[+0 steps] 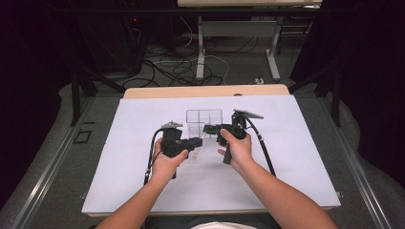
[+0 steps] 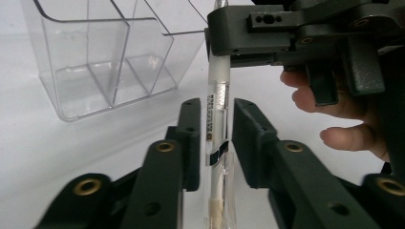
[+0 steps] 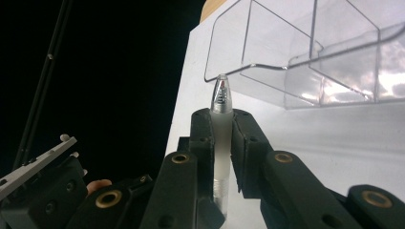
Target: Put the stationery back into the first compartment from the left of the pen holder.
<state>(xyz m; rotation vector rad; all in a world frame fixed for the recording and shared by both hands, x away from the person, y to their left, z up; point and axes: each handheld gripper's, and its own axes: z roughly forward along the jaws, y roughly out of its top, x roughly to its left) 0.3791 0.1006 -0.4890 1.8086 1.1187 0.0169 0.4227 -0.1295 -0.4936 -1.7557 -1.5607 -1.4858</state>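
**Pen Held Between Two Grippers at the Organizer**

While the right gripper (image 3: 222, 138) clamps the frosted grip section of a clear gel pen (image 3: 221, 143) between both pads, the left gripper (image 2: 215, 138) stands around the same pen's barrel (image 2: 217, 124) with its jaws slightly parted; a narrow gap shows on each side of the barrel, so the pads do not press on it. No earlier state is described here.

In the right gripper view, the pen's transparent tip cone projects beyond the jaw ends, with the spring visible inside. In the left gripper view, the labelled barrel runs upright between the jaws, and the right gripper grips it farther up.

In the high view, both grippers meet over the white sheet (image 1: 143, 191) covering the table, near its centre. The clear acrylic compartmented organizer (image 1: 204, 121) stands just beyond them, toward the far edge, upright and near the pen's tip.
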